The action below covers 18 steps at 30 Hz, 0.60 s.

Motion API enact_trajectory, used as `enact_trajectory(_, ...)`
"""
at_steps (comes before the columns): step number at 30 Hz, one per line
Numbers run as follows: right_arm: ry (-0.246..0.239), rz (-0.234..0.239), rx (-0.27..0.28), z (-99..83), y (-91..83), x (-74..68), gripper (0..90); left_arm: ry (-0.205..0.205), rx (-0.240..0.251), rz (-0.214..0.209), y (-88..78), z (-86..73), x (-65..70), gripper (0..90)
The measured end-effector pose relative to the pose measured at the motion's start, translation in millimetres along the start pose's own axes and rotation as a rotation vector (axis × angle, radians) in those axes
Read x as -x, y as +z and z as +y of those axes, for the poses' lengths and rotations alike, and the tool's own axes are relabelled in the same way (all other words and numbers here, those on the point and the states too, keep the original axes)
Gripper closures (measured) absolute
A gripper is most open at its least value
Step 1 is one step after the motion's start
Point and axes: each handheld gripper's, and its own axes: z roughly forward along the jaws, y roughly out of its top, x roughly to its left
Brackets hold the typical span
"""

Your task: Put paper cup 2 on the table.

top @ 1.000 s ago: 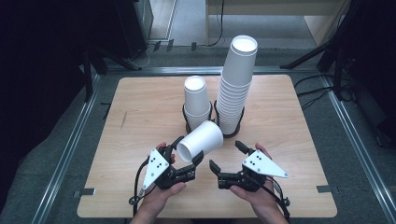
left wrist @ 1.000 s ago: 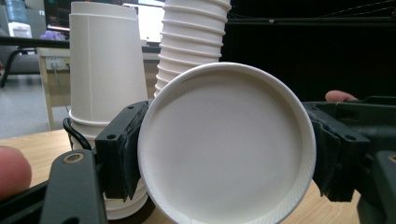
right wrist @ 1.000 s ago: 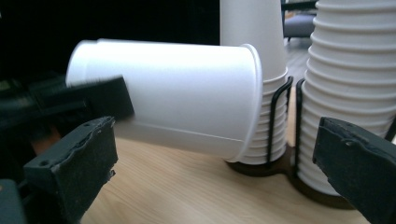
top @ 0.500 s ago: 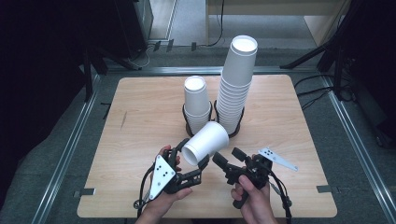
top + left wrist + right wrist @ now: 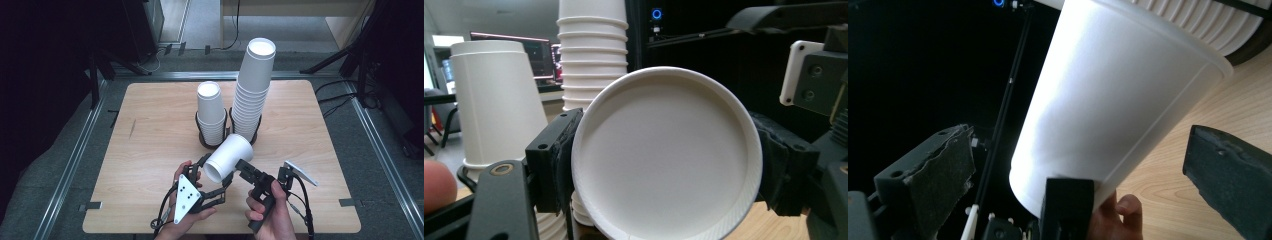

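The left gripper's [image 5: 218, 176] fingers [image 5: 555, 162] are clamped on a white paper cup [image 5: 228, 157], held tilted just in front of the two cup stacks [image 5: 255, 95]. The right gripper's [image 5: 245, 167] pads [image 5: 1226, 172] stand spread on either side of the cup's wall without pressing. The cup looks light, thin and easily crushed, so a gentle hold near the stiffer rolled rim seems wisest. Below lies a pale wooden table [image 5: 150, 130]; the room beyond the stacks is dark.
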Motion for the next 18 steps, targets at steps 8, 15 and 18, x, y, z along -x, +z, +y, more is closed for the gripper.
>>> enact_trajectory(8, 0.097, 0.005, 0.006, 3.7, -1.4, 6.9, 0.3, 0.026, 0.006, -0.008, 1.9, -3.5, 9.9, 23.6)
enact_trajectory(15, 0.176, 0.013, -0.004, 6.1, 4.0, 25.3, 0.3, 0.053, 0.011, -0.013, 2.6, -4.1, 18.5, 23.6)
enact_trajectory(18, 0.193, 0.024, 0.004, 7.1, 4.0, 26.4, 0.3, 0.053, 0.007, -0.017, 3.5, -5.8, 21.2, 23.6)
